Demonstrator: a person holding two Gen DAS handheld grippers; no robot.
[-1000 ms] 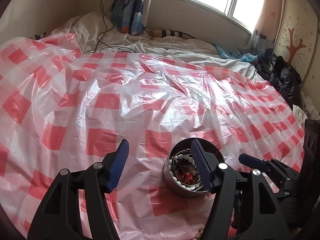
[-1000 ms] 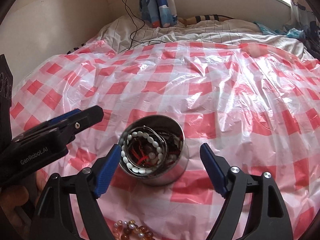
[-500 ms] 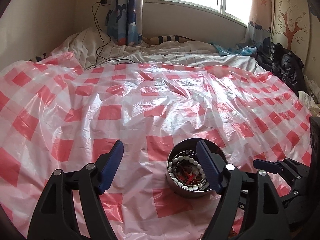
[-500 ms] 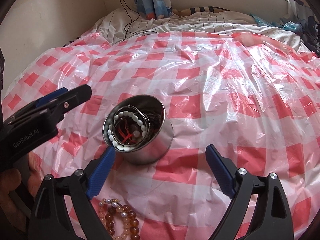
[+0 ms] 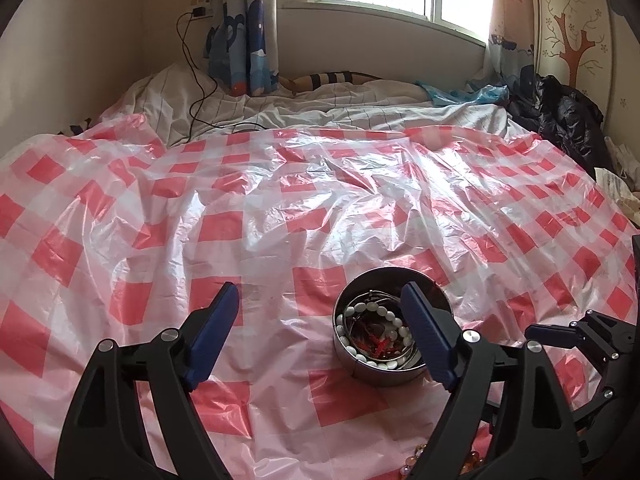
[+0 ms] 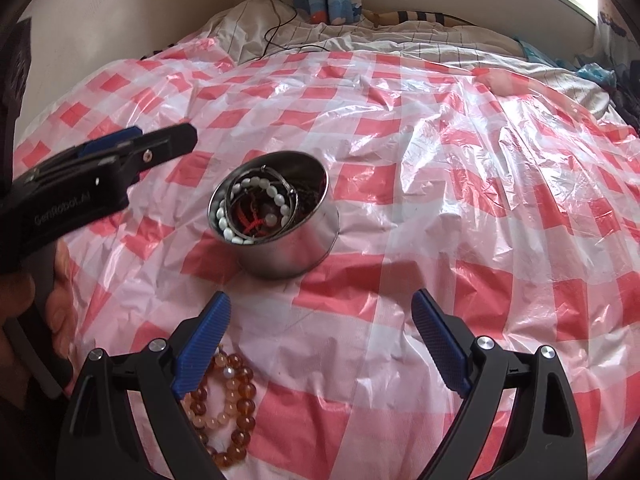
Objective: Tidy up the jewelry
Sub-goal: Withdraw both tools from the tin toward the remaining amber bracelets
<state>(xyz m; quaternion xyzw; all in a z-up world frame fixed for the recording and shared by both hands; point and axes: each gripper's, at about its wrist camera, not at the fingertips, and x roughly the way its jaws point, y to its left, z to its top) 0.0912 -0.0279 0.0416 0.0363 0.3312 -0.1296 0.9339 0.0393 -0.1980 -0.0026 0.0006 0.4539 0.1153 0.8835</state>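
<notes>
A round metal tin (image 5: 372,376) (image 6: 296,256) stands on the red-checked plastic sheet (image 5: 280,208). Inside it lie a white bead bracelet (image 5: 380,312) (image 6: 276,196), metal bangles and something red (image 6: 252,226). My left gripper (image 5: 320,296) hovers just left of the tin with its jaws opening and nothing between them; its right finger crosses the tin's rim in the view. My right gripper (image 6: 320,300) stands open in front of the tin, holding nothing. An amber bead bracelet (image 6: 236,400) lies on the sheet under its left finger.
The sheet (image 6: 460,160) covers a bed, crumpled and shiny. White bedding (image 5: 320,108), a black cable (image 5: 196,92) and a curtain (image 5: 240,40) sit at the far end. Dark clothes (image 5: 560,120) are piled at the right. A hand (image 6: 56,292) holds the left gripper.
The left jaws have spread wider and its view has levelled out. The right gripper has drawn back from the tin, so the amber bracelet shows more fully.
</notes>
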